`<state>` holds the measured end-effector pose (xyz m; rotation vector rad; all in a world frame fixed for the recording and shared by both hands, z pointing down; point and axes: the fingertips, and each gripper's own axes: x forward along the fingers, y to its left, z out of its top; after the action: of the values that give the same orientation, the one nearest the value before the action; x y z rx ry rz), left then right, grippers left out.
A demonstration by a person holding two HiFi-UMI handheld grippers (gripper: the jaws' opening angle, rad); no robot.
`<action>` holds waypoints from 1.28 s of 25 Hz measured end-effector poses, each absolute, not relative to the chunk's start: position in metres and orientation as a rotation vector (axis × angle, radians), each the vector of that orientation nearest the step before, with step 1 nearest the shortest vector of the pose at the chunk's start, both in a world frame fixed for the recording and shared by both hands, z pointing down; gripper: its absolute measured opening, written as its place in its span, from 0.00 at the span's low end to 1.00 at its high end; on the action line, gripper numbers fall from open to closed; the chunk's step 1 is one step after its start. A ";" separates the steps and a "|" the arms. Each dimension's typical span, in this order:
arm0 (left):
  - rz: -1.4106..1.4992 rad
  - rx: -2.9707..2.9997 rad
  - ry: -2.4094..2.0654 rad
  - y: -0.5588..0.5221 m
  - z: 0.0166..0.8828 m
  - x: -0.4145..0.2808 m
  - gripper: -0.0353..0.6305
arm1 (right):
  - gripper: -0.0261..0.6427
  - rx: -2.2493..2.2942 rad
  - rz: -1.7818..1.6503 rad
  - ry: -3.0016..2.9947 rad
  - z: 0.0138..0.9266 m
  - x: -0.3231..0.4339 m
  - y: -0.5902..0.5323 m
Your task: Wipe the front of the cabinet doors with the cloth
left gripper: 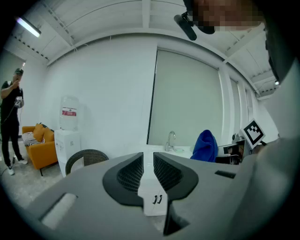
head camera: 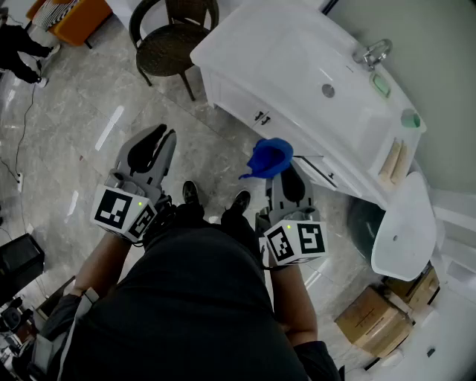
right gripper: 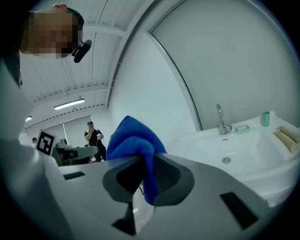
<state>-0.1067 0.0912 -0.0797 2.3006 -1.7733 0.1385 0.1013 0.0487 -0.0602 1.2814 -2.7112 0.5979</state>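
Note:
The white sink cabinet stands ahead of me, its doors carrying two small black handles. My right gripper is shut on a blue cloth, which bunches up above the jaws and hangs just short of the cabinet front. The right gripper view shows the cloth pinched between the pads of that gripper. My left gripper is held lower left, away from the cabinet, with its jaws drawn to a thin slit and nothing in them. Through the slit of the left gripper the door handles show.
A dark wicker chair stands left of the cabinet and an orange sofa sits beyond it. A white round fixture and cardboard boxes crowd the right. A water dispenser and a person in black are far left.

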 end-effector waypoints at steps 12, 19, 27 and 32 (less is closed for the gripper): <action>0.070 2.403 -1.645 0.094 -0.084 -0.081 0.15 | 0.10 1.290 0.633 -2.721 -0.059 0.100 0.047; 0.075 2.503 -1.425 0.104 -0.082 -0.049 0.15 | 0.10 1.251 0.710 -2.738 -0.058 0.089 0.050; 0.092 2.461 -1.478 0.103 -0.050 -0.089 0.15 | 0.10 1.248 0.816 -2.656 -0.013 0.061 0.049; 0.108 2.373 -1.474 0.095 0.002 -0.110 0.15 | 0.10 1.306 0.803 -2.583 0.049 0.039 0.026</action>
<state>-0.1099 0.0952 0.0025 2.3726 -1.4744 0.1077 0.0391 0.0262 0.0487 1.3058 -2.5826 0.8028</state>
